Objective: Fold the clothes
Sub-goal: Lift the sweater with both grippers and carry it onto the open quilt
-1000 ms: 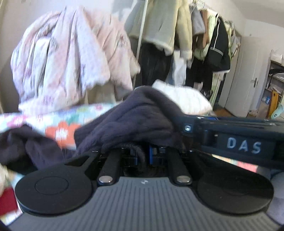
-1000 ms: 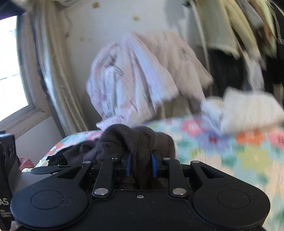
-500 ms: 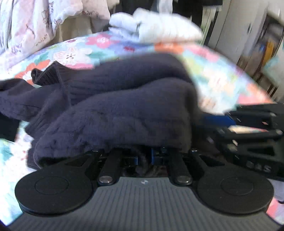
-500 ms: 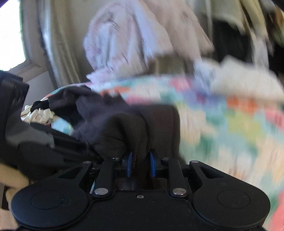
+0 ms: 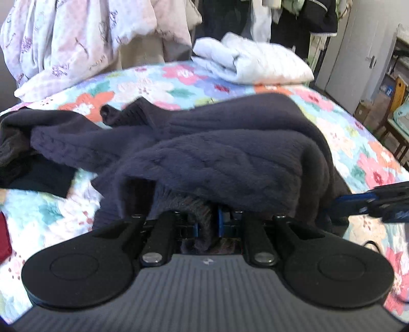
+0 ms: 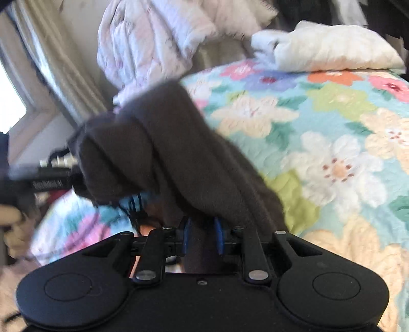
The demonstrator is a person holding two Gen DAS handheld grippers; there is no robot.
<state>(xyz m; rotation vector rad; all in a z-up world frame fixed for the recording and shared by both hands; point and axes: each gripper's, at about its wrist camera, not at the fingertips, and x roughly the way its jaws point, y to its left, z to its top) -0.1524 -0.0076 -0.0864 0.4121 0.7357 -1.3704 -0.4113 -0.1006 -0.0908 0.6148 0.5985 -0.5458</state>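
A dark navy knit sweater (image 5: pixel 217 158) lies in thick folds on the floral quilt (image 5: pixel 158 84). My left gripper (image 5: pixel 207 224) is shut on a bunched fold of it, which drapes over the blue fingertips. My right gripper (image 6: pixel 203 235) is shut on another part of the same sweater (image 6: pixel 163 153), which hangs over its fingers above the quilt (image 6: pixel 332 153). The right gripper also shows at the right edge of the left wrist view (image 5: pixel 370 201). The left gripper shows blurred at the left edge of the right wrist view (image 6: pixel 38 181).
A folded white garment (image 5: pixel 258 63) lies at the far side of the bed. A pink-and-white blanket (image 5: pixel 76 40) hangs at the back left. A rack of hanging clothes (image 5: pixel 294 20) stands behind the bed. Dark clothes (image 5: pixel 28 163) lie at the left. A door (image 5: pixel 358 51) is at the right.
Both grippers have come down toward the bed with the sweater still held. The sweater now lies more spread on the quilt, and the right gripper has moved to the right of the left one.
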